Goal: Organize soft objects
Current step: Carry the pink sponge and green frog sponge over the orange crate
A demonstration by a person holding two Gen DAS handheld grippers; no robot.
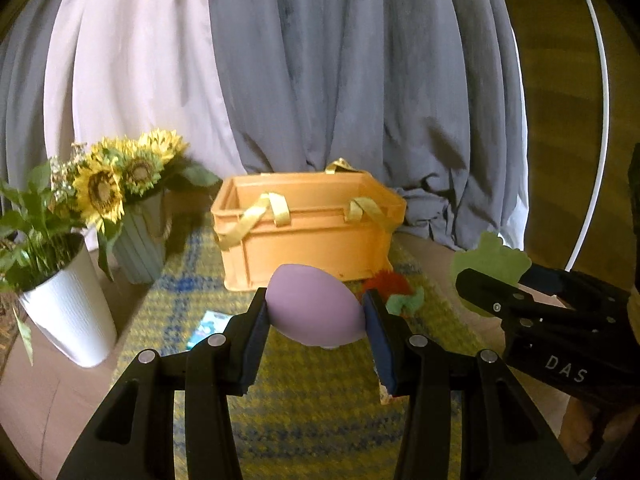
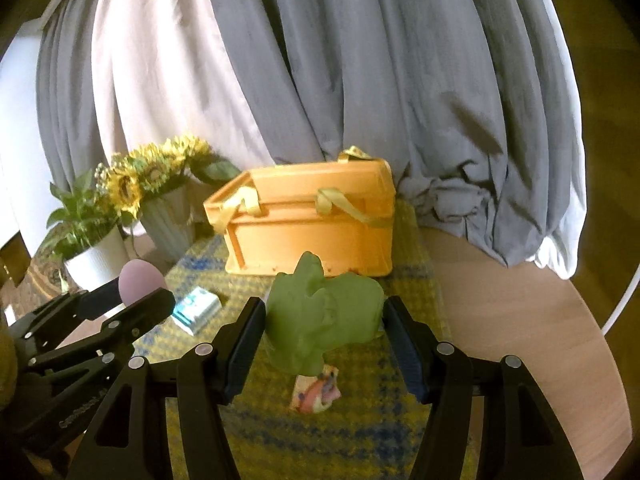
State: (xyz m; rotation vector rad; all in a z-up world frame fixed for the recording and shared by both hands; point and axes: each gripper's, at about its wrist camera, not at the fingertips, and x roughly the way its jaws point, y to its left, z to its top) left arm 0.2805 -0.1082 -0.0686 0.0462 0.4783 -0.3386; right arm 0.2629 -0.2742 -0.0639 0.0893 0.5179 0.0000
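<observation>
Your left hand-held gripper [image 1: 316, 316] pinches the purple egg [image 1: 314, 308], the right hand-held gripper [image 2: 324, 332] the green toy [image 2: 324, 320]; both light, squashy, held mid-body, crate [image 1: 304, 236] at twelve o'clock.

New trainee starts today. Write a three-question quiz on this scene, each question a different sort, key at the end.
1. True or false: the left gripper holds the purple egg-shaped toy.
2. Which thing is between the fingers of the right gripper? A) red plush B) green soft toy C) small blue-and-white pack
3. Fill in: the orange crate has ____ ribbon handles.

Key: 1 true; 2 B; 3 yellow
</observation>
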